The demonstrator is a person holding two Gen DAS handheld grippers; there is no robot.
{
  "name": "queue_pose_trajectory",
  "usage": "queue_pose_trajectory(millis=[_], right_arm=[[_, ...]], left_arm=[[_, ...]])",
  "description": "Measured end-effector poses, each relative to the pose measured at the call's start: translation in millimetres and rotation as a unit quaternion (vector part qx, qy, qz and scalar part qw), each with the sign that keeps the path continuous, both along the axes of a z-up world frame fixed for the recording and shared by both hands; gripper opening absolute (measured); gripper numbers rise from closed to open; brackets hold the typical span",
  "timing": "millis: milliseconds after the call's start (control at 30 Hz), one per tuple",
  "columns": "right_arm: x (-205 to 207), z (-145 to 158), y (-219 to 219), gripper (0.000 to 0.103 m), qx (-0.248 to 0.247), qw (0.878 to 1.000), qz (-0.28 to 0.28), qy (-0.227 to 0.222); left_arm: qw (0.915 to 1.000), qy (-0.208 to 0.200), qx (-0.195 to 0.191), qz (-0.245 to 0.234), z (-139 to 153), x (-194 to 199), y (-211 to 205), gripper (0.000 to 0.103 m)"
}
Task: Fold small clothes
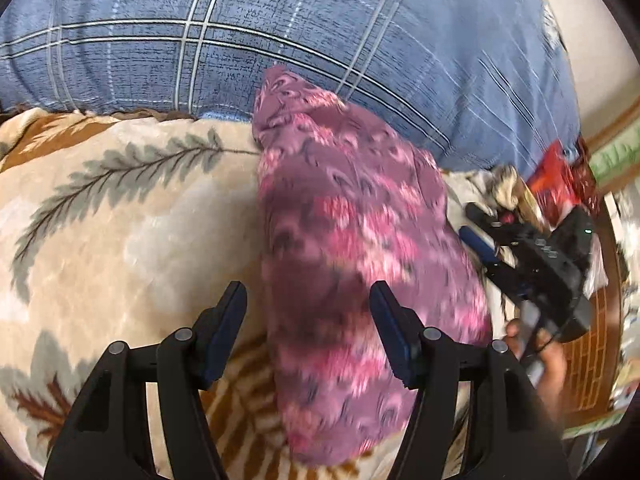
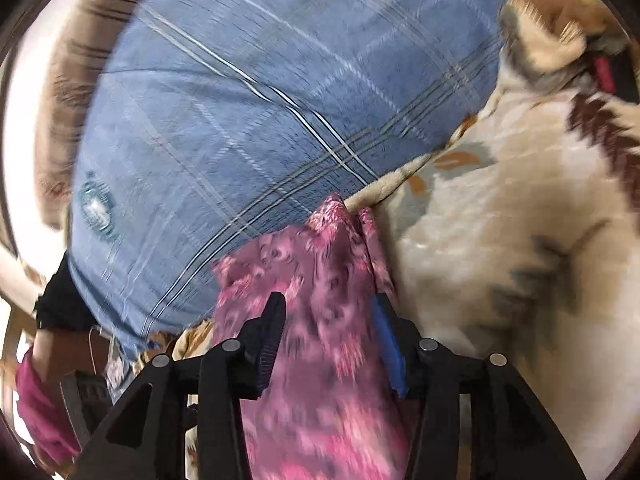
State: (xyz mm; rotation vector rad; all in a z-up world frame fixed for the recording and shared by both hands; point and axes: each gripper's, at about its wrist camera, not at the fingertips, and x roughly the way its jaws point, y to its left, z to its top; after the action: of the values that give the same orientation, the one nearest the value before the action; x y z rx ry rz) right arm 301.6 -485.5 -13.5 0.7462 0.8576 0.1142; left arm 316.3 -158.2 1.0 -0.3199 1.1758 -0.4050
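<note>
- A pink and purple flowered cloth (image 1: 352,264) lies in a long bunch on a cream blanket (image 1: 120,224) with leaf patterns.
- Behind them, farther away, sits a big blue checked pillow (image 1: 280,40).
- The left gripper (image 1: 308,332) has its jaws wide open. The cloth runs between them, but they do not pinch it.
- The right gripper (image 2: 332,344) also has its jaws apart, with the cloth (image 2: 320,340) lying between them. I cannot tell if the pads touch it.
- In the left wrist view, the other gripper (image 1: 536,256) shows on the right, just beside the cloth, with a hand (image 1: 548,364) holding it.
- Something red (image 1: 560,180) sits far right, too blurry to name.
- In the right wrist view, the pillow (image 2: 260,100) has a round pale mark (image 2: 96,208) on it. It is too blurry to read.
- The near end of the cloth is cut off by the picture edge.
- Much of both views is smeared.
</note>
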Motion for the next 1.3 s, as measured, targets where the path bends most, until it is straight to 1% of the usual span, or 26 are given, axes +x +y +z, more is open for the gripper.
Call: queue_pose_trajectory(millis=[133,167,200,233,300,333,367,400,433,500,533,600,667,733,767,800,833,867,900,933,1000,1067,1100,1200,1267,1300], right_arm=[[40,-15,18,0.048,-0.02,0.999,0.015,0.041],[45,-14,21,0.044,-0.025,0.999,0.017,0.037],[49,-8,26,0.013,-0.033,0.999,0.031,0.015],[50,-2,30,0.004,-0.045,0.998,0.04,-0.005],[48,6,31,0.004,-0.064,0.997,0.03,-0.039],[51,1,29,0.004,-0.07,0.997,0.023,-0.024],[57,-14,28,0.004,-0.081,0.996,0.021,0.016],[62,-27,27,0.004,-0.087,0.995,0.027,0.049],[61,-31,25,0.003,-0.08,0.995,0.027,0.051],[51,-18,20,0.009,-0.069,0.997,0.017,0.022],[43,-10,17,0.013,-0.068,0.998,0.012,0.008],[30,4,12,0.014,-0.057,0.998,0.017,-0.025],[22,11,15,0.017,-0.014,0.997,0.059,-0.054],[15,4,27,0.019,0.016,0.991,0.116,-0.06],[15,-4,38,0.019,-0.011,0.989,0.138,-0.041],[16,-18,50,0.015,-0.072,0.985,0.155,-0.001],[14,-26,57,0.015,-0.1,0.981,0.165,0.01],[8,-21,54,0.015,-0.099,0.983,0.153,-0.013],[5,-15,50,0.015,-0.094,0.986,0.14,-0.01],[0,-11,42,0.021,-0.087,0.988,0.123,-0.011],[-13,-5,13,0.024,-0.064,0.995,0.076,-0.026],[-21,-4,-14,0.04,-0.037,0.998,0.046,-0.021],[-25,-8,-24,0.049,-0.024,0.999,0.041,-0.012],[-34,-25,-41,0.052,0.012,0.999,0.04,0.0],[-36,-40,-48,0.057,0.073,0.996,0.049,0.003],[-35,-47,-45,0.057,0.091,0.995,0.05,0.003]], left_arm=[[0.9999,0.007,0.01,-0.001,-6,24,-10,0.063],[0.9999,0.008,0.011,-0.001,-8,28,-12,0.063],[0.9999,0.009,0.014,0.003,-11,31,-13,0.063],[0.9997,0.009,0.019,0.012,-15,36,-13,0.063],[0.9994,0.018,0.021,0.023,-28,45,-15,0.065],[0.999,0.031,0.02,0.026,-39,50,-16,0.065],[0.9985,0.045,0.014,0.028,-46,52,-16,0.067],[0.9986,0.041,0.005,0.032,-46,53,-13,0.067],[0.9989,0.038,0.008,0.027,-43,53,-12,0.067],[0.9992,0.032,0.014,0.021,-37,50,-6,0.067],[0.9993,0.029,0.008,0.023,-34,48,0,0.067],[0.9989,0.024,-0.016,0.037,-26,44,11,0.065],[0.9978,0.022,-0.049,0.039,-24,33,17,0.065],[0.9984,0.019,-0.045,0.03,-28,21,11,0.065],[0.9992,0.017,-0.027,0.024,-32,17,6,0.066],[0.9999,0.009,0.003,0.012,-36,11,-2,0.071],[0.9992,-0.009,0.038,0.002,-38,4,-8,0.073],[0.9987,-0.018,0.047,-0.002,-35,2,-10,0.073],[0.9982,-0.025,0.054,-0.009,-30,-3,-8,0.073],[0.9983,-0.024,0.052,-0.012,-25,-5,-5,0.073],[0.999,-0.024,0.035,-0.009,-17,-7,5,0.072],[0.9995,-0.023,0.02,0.003,-13,-7,17,0.072],[0.9997,-0.018,0.013,0.01,-14,-5,21,0.072],[0.9993,0.02,-0.023,0.022,-31,3,26,0.072],[0.997,0.05,-0.058,0.013,-46,5,17,0.072],[0.9961,0.058,-0.066,0.009,-50,6,8,0.077]])
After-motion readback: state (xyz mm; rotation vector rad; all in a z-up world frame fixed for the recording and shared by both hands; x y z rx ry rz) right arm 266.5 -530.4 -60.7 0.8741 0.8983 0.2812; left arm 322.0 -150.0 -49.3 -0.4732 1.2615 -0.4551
